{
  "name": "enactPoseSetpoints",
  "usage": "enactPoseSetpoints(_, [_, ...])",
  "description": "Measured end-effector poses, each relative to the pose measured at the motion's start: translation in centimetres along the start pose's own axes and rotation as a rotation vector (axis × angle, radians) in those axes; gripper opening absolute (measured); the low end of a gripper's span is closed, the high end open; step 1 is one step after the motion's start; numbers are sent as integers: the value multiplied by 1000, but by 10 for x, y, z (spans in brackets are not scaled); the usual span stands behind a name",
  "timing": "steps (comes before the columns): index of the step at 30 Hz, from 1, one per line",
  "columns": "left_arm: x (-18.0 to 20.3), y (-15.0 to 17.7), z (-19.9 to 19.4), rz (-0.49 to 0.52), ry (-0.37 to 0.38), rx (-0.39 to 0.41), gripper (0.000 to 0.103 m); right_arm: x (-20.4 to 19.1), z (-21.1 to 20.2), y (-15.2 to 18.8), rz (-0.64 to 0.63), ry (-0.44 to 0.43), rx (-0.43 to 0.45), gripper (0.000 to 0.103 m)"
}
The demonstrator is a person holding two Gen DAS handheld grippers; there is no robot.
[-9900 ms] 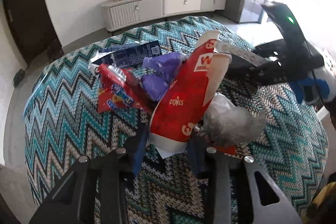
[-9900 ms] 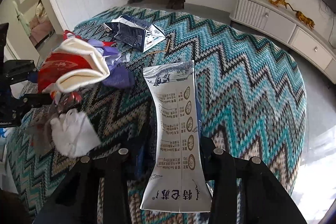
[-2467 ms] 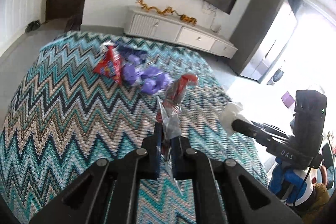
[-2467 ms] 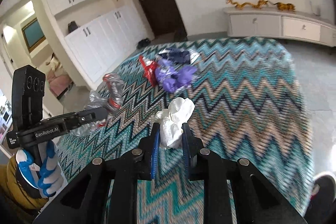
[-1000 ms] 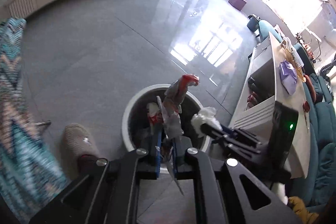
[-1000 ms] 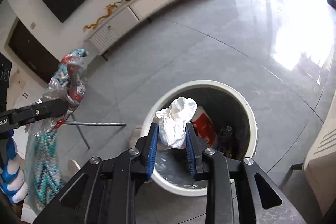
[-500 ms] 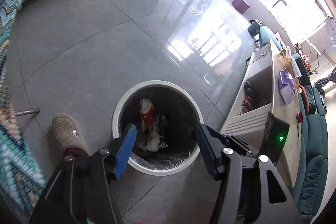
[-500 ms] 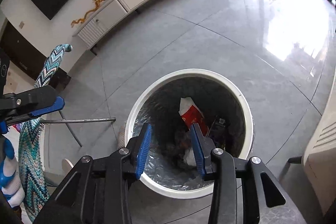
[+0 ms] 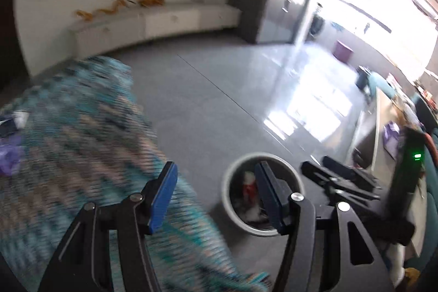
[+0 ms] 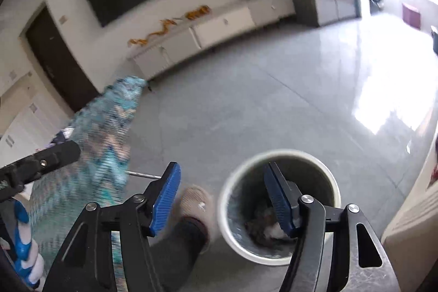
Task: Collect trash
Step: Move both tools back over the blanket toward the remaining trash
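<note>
One round white trash bin (image 10: 335, 190) on grey floor, wrappers inside. Left gripper (image 9: 215, 192) released, empty; right gripper (image 10: 221, 194) just opened, empty.

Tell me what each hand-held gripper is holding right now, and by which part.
Nothing. The left hand-held gripper and the right hand-held gripper both stand open with nothing between their pads; the right's jaws have just been opening. Trash lies in the bin.

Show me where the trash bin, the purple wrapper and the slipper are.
trash bin (image 10: 332, 184): right wrist view, right side of its white rim.
purple wrapper (image 9: 9, 159): left wrist view, middle of the crumpled piece on the tablecloth.
slipper (image 10: 195, 200): right wrist view, its beige toe.
</note>
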State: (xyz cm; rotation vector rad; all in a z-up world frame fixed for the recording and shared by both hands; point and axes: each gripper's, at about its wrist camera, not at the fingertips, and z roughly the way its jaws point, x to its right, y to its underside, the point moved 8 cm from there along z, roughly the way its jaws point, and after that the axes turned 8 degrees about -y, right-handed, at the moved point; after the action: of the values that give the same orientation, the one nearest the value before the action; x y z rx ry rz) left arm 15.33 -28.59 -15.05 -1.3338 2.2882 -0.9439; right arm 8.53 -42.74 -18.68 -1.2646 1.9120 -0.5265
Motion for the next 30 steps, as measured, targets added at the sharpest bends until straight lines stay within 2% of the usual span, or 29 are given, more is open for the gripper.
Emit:
enactPoseSetpoints(4, [-49, -2, -47, -63, -101, 108, 57, -59, -22, -15, -96, -27, 56, 84])
enactPoseSetpoints(8, [-105, 2, -95, -127, -215, 203, 57, -111, -43, -26, -172, -45, 117, 92])
enactPoseSetpoints(13, [-171, 18, -156, -210, -307, 290, 58, -171, -72, -32, -252, -58, 193, 103])
enactPoseSetpoints(17, [-216, 38, -197, -261, -387, 348, 65, -216, -86, -30, -308, -81, 227, 103])
enactPoseSetpoints(22, [-265, 70, -237, -351, -468, 390, 71, -267, -83, -17, -385, -107, 209, 103])
enactPoseSetpoints(27, [-301, 96, -254, -417, -518, 394, 71, -299, -79, -5, -417, -148, 206, 103])
enactPoseSetpoints(30, [-317, 107, -254, -460, -522, 385, 71, -309, -74, 1, -420, -155, 199, 103])
